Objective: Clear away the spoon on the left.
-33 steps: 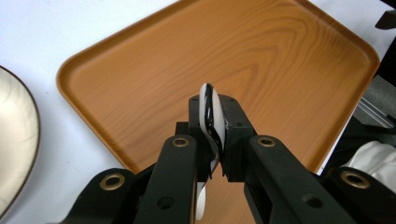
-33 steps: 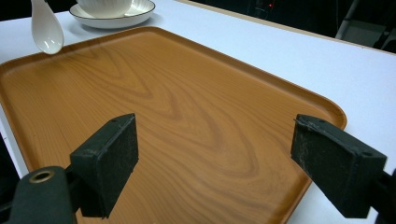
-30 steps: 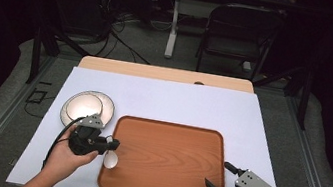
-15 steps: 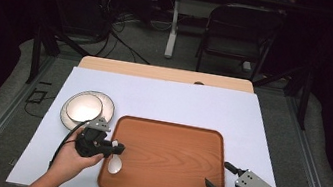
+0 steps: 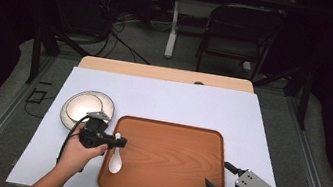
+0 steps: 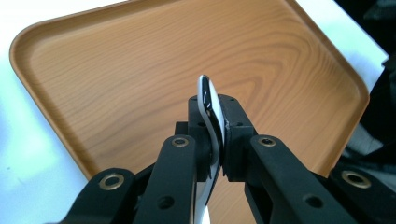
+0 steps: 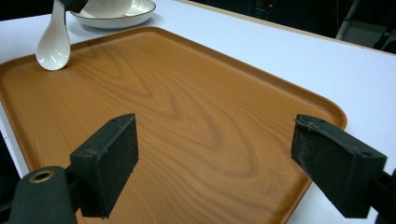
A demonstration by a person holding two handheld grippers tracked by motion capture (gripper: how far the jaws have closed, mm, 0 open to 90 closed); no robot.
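The one white ceramic spoon (image 5: 116, 157), clamped by its handle in the left gripper (image 5: 119, 142), now hangs farther inside the single wooden tray (image 5: 177, 141), near its left edge. One bowl (image 5: 82, 105) sits beyond. The right gripper (image 5: 216, 176) stays wide open, empty, at the tray's near right corner.

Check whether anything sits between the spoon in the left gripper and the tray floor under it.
Nothing visible does. The left gripper is shut on the spoon by its handle, the bowl hanging over the tray near its left rim. The wood below is bare.
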